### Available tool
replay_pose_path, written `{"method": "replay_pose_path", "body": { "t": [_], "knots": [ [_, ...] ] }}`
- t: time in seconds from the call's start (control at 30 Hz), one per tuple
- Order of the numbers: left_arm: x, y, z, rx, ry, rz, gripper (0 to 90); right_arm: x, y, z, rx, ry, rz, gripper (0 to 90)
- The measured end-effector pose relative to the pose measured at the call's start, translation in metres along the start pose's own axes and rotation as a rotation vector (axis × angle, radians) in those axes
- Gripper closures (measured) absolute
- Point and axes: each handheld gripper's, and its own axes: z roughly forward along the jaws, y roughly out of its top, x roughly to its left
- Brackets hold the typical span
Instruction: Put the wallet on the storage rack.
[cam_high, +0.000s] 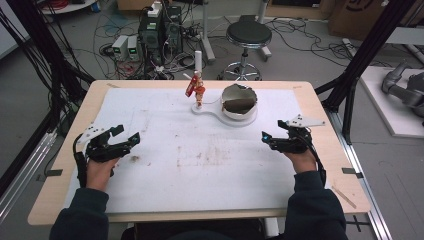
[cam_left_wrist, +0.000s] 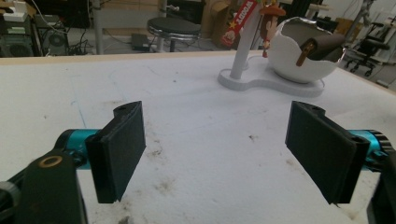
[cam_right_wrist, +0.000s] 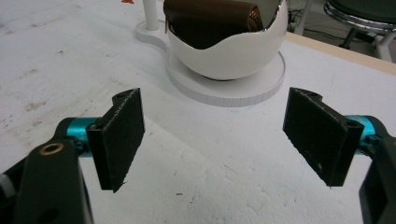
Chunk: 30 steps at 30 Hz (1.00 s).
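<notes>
Bowl (cam_right_wrist: 224, 51) could tip off its stand (cam_right_wrist: 233, 88) if either empty, wide-open gripper (cam_high: 129, 136) (cam_high: 272, 134) knocks it.

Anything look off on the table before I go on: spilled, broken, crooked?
Nothing is spilled or knocked over. The white eggshell-shaped bowl has a jagged rim, but that looks like its design; it sits upright on its white stand with a brown pouch inside. The white mat carries brownish stains near its middle.

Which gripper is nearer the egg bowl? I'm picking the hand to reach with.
The right gripper. It sits just below and right of the egg bowl, while the left gripper is far across the mat.
</notes>
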Motion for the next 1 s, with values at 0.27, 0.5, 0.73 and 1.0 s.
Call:
{"method": "replay_pose_path", "body": {
  "t": [0.27, 0.5, 0.73, 1.0],
  "knots": [
    [-0.005, 0.000, 0.004, 0.012, -0.001, 0.009, 19.7, -0.009, -0.011, -0.012, -0.018, -0.012, -0.018, 20.2],
    [-0.007, 0.000, 0.001, 0.011, -0.015, 0.022, 19.7, -0.013, -0.018, -0.016, -0.011, -0.033, 0.026, 20.2],
    [-0.004, -0.001, -0.001, 0.003, -0.009, 0.000, 19.7, -0.010, -0.019, -0.013, 0.011, -0.042, 0.031, 20.2],
    [-0.001, -0.002, 0.001, 0.007, 0.000, -0.004, 19.8, -0.012, -0.023, -0.012, 0.029, -0.038, 0.032, 20.2]
  ]
}}
